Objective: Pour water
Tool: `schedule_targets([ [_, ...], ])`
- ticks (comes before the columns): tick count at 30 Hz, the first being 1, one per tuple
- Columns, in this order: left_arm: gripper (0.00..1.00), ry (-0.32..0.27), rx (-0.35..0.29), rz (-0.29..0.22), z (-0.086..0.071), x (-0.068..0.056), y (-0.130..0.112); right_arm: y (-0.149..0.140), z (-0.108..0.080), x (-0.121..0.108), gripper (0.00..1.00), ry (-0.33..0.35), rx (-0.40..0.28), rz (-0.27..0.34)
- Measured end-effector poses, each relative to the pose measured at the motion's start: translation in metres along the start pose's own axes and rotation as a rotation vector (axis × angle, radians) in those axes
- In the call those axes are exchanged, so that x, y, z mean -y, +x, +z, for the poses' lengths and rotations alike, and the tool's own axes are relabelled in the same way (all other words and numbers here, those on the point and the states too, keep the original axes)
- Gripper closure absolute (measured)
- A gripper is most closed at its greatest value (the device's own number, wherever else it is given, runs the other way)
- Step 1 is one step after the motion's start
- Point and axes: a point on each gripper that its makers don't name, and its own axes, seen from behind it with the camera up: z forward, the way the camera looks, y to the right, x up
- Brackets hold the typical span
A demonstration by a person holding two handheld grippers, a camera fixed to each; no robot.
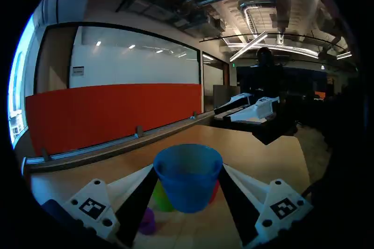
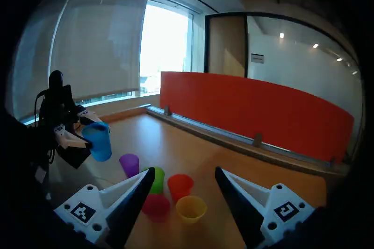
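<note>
A wooden table (image 2: pixel 187 151) is bounded by an orange partition (image 2: pixel 262 104); daylight is admitted through a window (image 2: pixel 166 46); ducts (image 1: pixel 252 10) are hung overhead.

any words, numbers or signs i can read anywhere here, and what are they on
No text here can be read.
The wall notice: too small and blurred to read.
Square tags on the left gripper and the right gripper: black-and-white patterns, no words.
The blue cup: no print visible.
</note>
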Motion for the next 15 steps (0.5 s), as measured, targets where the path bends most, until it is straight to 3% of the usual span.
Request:
schedule_targets([
  [15, 0.14, 0.05, 0.018, 0.017, -0.008, 0.018, 0.015, -0.008, 0.019, 0.012, 0.01, 0.04, 0.017, -0.023],
])
